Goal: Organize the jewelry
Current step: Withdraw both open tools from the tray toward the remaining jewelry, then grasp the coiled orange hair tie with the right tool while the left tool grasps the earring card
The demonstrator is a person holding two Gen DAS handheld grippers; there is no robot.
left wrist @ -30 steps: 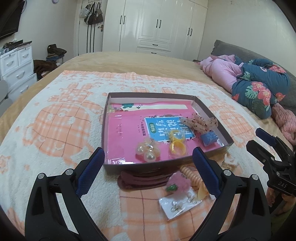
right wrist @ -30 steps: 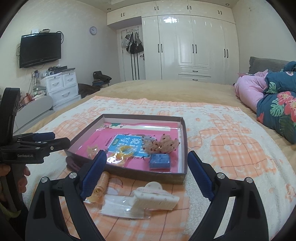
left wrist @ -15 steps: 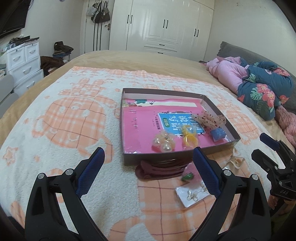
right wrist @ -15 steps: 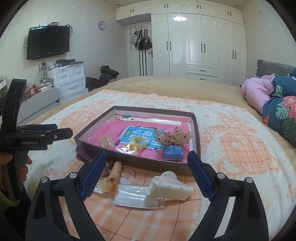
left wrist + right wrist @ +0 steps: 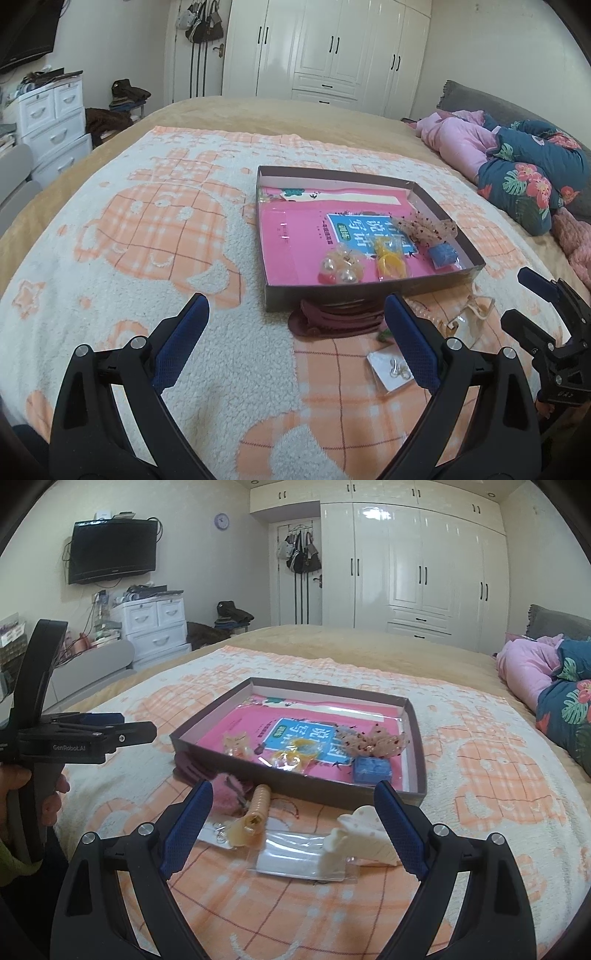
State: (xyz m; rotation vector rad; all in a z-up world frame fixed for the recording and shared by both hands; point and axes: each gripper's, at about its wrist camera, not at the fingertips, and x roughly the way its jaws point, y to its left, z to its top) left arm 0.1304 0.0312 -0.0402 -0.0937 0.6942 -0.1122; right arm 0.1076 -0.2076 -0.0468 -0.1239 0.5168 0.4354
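Just ahead of both tongs sits the shallow box (image 5: 415,734) on the bed, and it's already got a few bits in it: a pearly hair tie (image 5: 339,268), a yellow piece (image 5: 389,263), a speckled bow (image 5: 371,740) and a blue square thing (image 5: 371,770), all lying on a pink book cover. So I'd say it's roughly half done. The rest is loose on the blanket (image 5: 147,229): between the right tongs (image 5: 293,825) sit a white claw clip (image 5: 360,843) on its clear bag, a coiled hair tie (image 5: 255,812) and a pink fuzzy item (image 5: 226,794); a small packet of earrings (image 5: 392,373) lies just by the right finger of the left tongs (image 5: 295,343). Both tongs are spread wide and gripping nothing, hovering short of the box. There's also a dark red cloth (image 5: 332,321) tucked against the box's near wall, not sure if it counts.
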